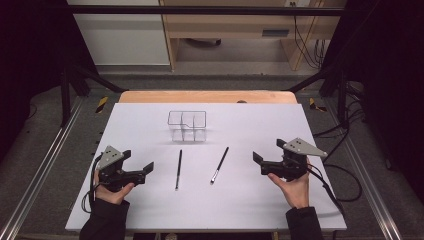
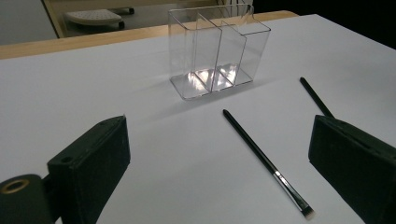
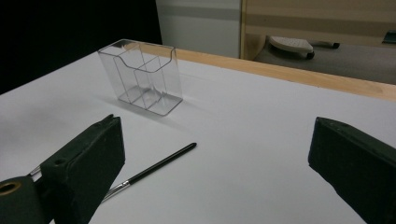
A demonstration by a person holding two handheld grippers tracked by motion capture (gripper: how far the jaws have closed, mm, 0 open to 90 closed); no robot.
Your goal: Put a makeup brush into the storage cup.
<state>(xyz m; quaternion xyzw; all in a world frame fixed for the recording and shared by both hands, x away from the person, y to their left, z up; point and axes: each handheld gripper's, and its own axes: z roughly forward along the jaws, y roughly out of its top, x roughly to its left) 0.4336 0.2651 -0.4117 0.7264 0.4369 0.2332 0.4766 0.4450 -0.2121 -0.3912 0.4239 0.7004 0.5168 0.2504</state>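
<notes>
Two slim black brushes lie flat on the white bench (image 1: 150, 210), well apart from each other, and neither is touched by anything. The left brush (image 1: 178, 169) lies nearly straight away from the person, with its bristle end toward the near edge. The right brush (image 1: 219, 165) lies slanted, with its pale bristle tip nearer the person and its handle angled away to the right. One clear plastic organiser (image 1: 187, 125) stands upright beyond both brushes, toward the far side of the bench; its compartments are empty. Two hand-held grippers are present, one per hand. The left hand-held gripper (image 1: 148, 169) is held just left of the left brush, jaws spread wide with nothing between them. The right hand-held gripper (image 1: 258, 159) is held to the right of the right brush, jaws likewise spread wide and holding nothing. In the left gripper view both brushes and the organiser lie ahead of the jaws.
</notes>
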